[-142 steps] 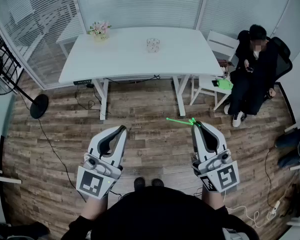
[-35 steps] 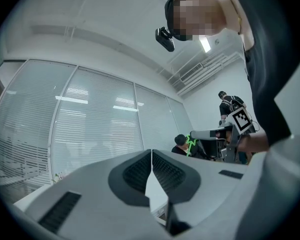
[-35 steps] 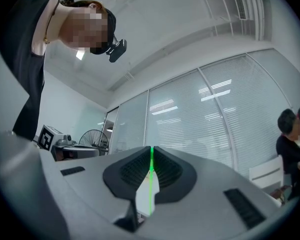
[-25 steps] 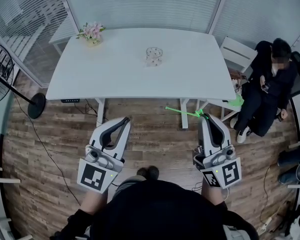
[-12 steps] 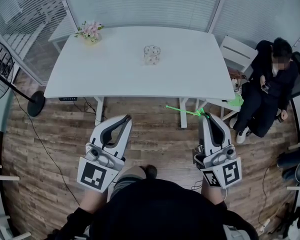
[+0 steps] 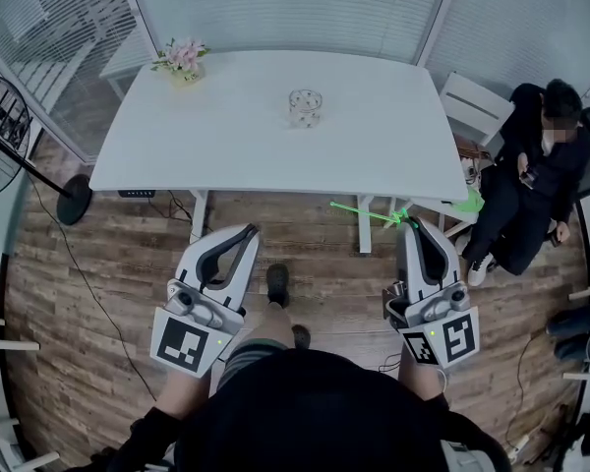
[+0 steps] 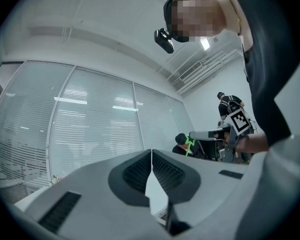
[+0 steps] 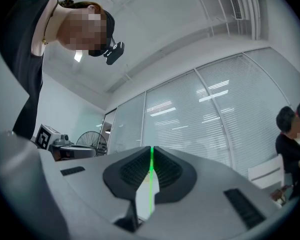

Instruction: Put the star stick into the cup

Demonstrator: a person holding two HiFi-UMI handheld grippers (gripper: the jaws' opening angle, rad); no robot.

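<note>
Head view: the right gripper [image 6: 410, 224] is found clamped on the green star stick [image 6: 362, 211] — the star end lies at the jaw tips, and the shaft juts out toward the left gripper's side, above the wooden floor [image 6: 315, 264] in front of the white table [image 6: 226, 146]. In the right gripper view the shaft is seen pinched between the pads. The left gripper [image 6: 246, 232] is closed with nothing between its jaws. The cup [image 6: 305, 107] stands upright on the table — well apart from the stick.
</note>
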